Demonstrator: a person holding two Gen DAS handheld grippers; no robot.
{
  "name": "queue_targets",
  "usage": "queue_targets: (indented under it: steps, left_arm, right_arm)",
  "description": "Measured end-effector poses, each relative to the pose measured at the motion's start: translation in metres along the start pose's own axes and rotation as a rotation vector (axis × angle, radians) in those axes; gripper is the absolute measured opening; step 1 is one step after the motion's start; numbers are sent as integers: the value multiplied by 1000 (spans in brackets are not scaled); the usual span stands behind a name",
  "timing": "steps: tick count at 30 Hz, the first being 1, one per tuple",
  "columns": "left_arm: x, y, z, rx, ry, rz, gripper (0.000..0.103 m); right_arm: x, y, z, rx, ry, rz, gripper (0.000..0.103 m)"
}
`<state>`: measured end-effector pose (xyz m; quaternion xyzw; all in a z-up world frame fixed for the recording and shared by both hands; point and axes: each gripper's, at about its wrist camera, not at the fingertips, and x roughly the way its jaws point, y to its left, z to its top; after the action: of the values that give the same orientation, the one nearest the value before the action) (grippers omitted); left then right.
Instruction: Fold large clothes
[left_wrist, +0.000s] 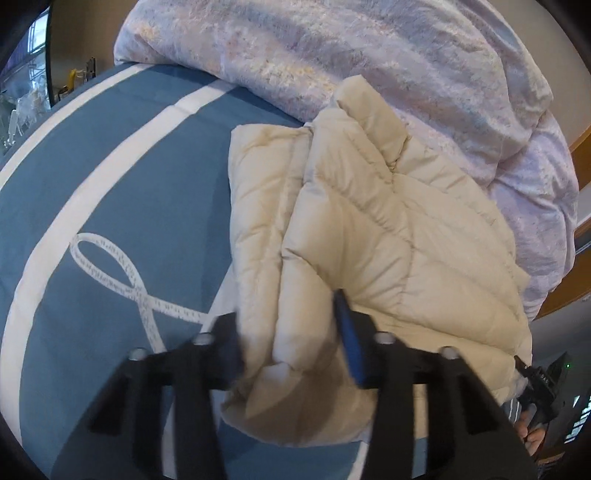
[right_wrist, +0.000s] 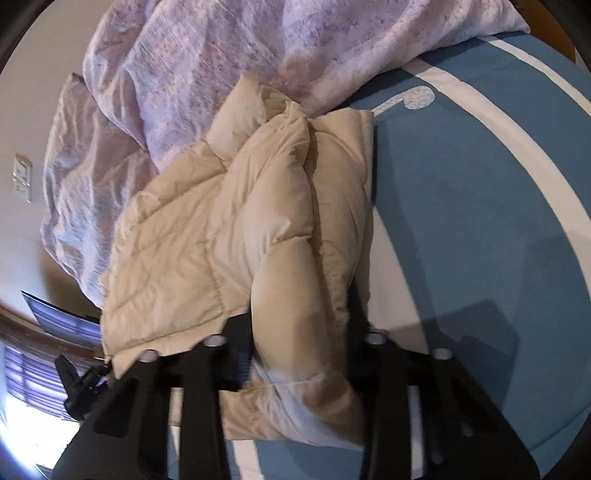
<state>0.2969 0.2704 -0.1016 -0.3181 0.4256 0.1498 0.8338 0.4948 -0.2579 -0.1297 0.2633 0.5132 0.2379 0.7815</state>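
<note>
A cream quilted puffer jacket (left_wrist: 388, 229) lies partly folded on a blue bed cover (left_wrist: 110, 184) with white stripes. In the left wrist view my left gripper (left_wrist: 291, 332) pinches a thick fold at the jacket's near left edge, one black finger on each side. From the right wrist view the same jacket (right_wrist: 207, 229) shows with my right gripper (right_wrist: 299, 332) shut on a bulging fold at its near right edge. The jacket's far end rests against a heaped duvet.
A crumpled lilac duvet (left_wrist: 369, 55) (right_wrist: 221, 55) fills the far side of the bed behind the jacket. Blue bed cover (right_wrist: 480, 184) stretches bare to the right of the jacket. A hand (left_wrist: 532, 435) shows at the lower right edge. Shelves with small items (left_wrist: 26, 103) stand far left.
</note>
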Motion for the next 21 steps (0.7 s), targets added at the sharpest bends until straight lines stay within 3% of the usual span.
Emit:
queue_targets:
  steps: [4,21]
  left_arm:
    - [-20,0,0,-10,-30,-35,18]
    - [-111,80,-63,-12,-38,-77,17]
  right_arm:
    - [-15,10,-8,2,-19,45,18]
    - [-51,34,-112,-49,80,139,16]
